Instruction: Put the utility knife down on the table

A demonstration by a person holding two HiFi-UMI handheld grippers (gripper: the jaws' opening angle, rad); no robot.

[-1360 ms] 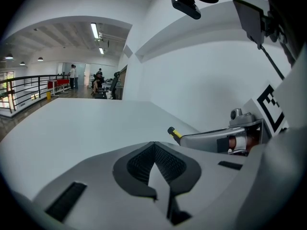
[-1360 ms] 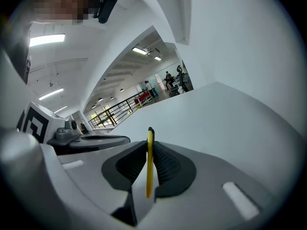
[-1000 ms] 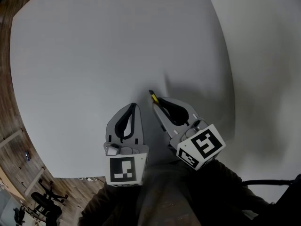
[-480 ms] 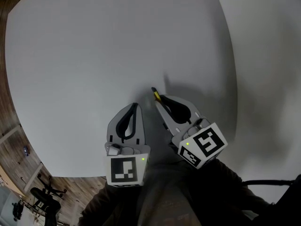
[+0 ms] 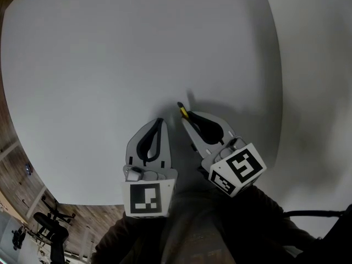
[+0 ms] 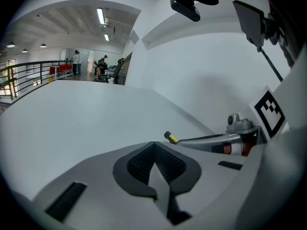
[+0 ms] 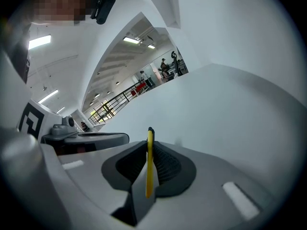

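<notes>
A: What is seen at the left?
B: A strip of wooden floor [image 5: 10,164] is shown past the left edge of the pale grey worktop [image 5: 110,59]. Over the near part of that worktop the left tool [image 5: 159,121] is held, its jaws pressed together with nothing between them. Its marker cube [image 5: 146,198] is turned up toward the head view.

A: Where is the utility knife found?
B: The utility knife [image 7: 149,164] is pinched between the jaws of the right tool [image 5: 185,117], just right of the left tool and not touching it. It is gripped on edge, so only a thin yellow strip is presented in the right gripper view. Its dark tip is pushed out past the jaw tips, toward the far side of the worktop.

A: Is it laid on the worktop?
B: That cannot be told. A soft shadow [image 5: 192,99] is cast on the worktop just beyond the tip.

A: And farther right?
B: The right tool's own cube [image 5: 236,169] is seen tilted, near the worktop's near edge.
</notes>
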